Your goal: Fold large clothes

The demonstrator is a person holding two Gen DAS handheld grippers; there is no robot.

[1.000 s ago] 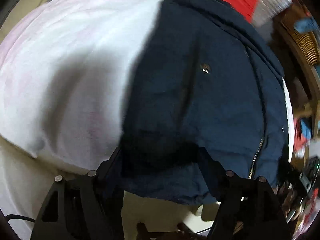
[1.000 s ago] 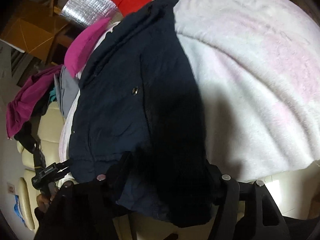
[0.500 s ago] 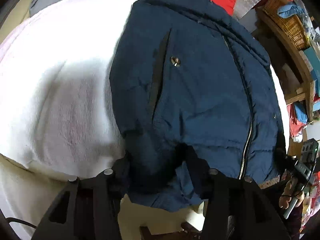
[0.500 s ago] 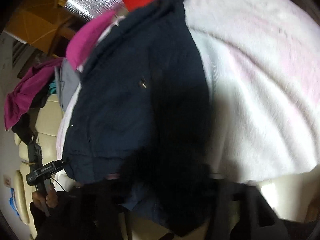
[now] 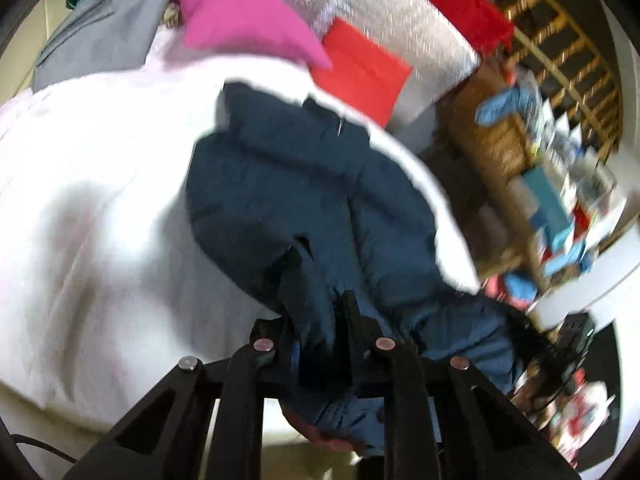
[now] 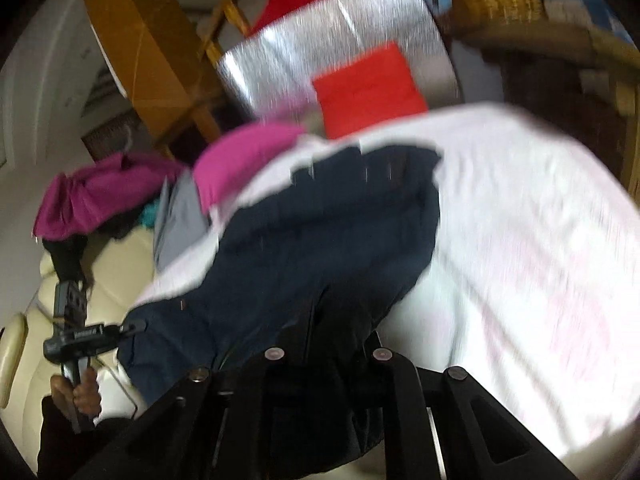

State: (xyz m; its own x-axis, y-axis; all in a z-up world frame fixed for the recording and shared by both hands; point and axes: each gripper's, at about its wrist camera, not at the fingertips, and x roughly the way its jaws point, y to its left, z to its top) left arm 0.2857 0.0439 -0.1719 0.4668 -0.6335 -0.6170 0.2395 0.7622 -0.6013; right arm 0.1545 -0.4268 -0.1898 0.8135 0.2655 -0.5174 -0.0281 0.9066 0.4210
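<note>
Left gripper (image 5: 320, 320): matte black angular frame with triangular cut-outs, four round silver screw heads, thin black cable low at its side. Right gripper (image 6: 326, 336): same black frame and silver screws. Bare hand (image 6: 78, 394), dark sleeve

Navy puffer jacket (image 5: 288, 200), quilted and padded, lying across a white fleecy blanket (image 5: 100, 208), collar end pointing away toward the far side. Near hem bunching up and lifting off the blanket, gathering into thick folds where pinched. Running lengthwise as a dark band in the right wrist view (image 6: 332, 232), far edge lying flat, near edge rising and drooping over the blanket's front edge. Reddish lining peeking out under the lowest fold. Details blurring.
</note>
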